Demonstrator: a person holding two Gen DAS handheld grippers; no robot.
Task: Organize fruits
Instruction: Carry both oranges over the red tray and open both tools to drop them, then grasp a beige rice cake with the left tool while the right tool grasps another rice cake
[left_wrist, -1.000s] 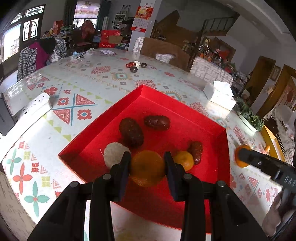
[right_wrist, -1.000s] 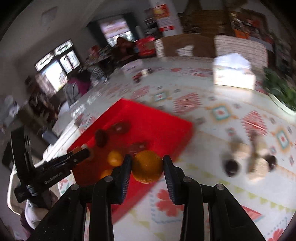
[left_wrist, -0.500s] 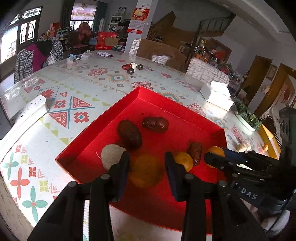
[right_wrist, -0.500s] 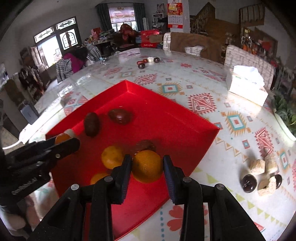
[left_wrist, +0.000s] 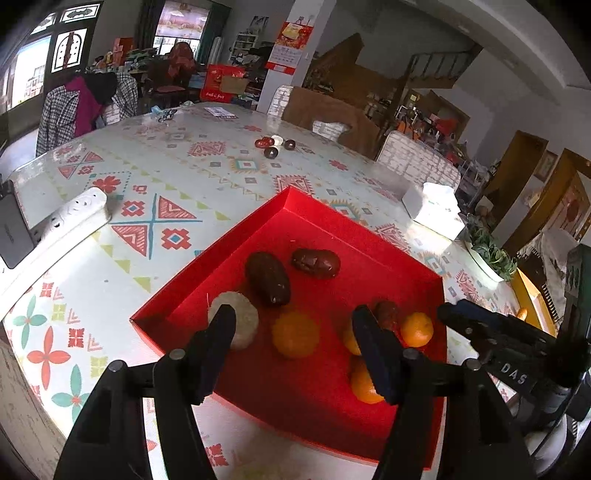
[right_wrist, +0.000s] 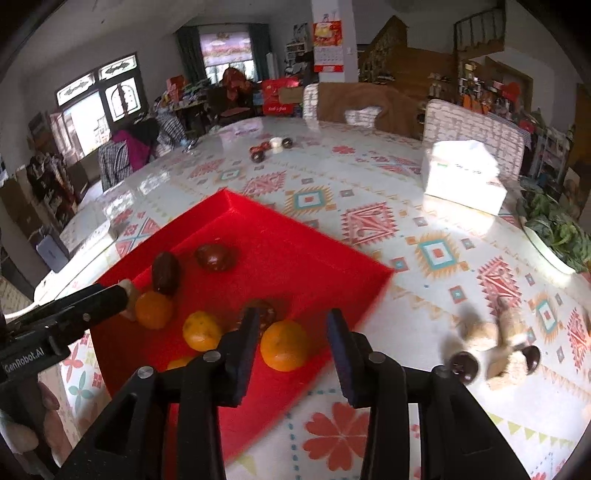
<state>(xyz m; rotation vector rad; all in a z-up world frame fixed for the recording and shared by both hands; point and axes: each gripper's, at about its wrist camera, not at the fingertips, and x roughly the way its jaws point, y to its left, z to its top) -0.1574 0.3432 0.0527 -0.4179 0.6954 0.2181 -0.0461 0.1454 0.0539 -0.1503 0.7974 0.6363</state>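
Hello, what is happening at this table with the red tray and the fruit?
A person is sorting fruit into the red tray with a two-finger tool in each hand. The left tool has just been opening, and its orange lies free between its fingers in the tray. The right tool has also just been opening around another orange near the tray's edge. Dark fruits and more oranges already lie inside.
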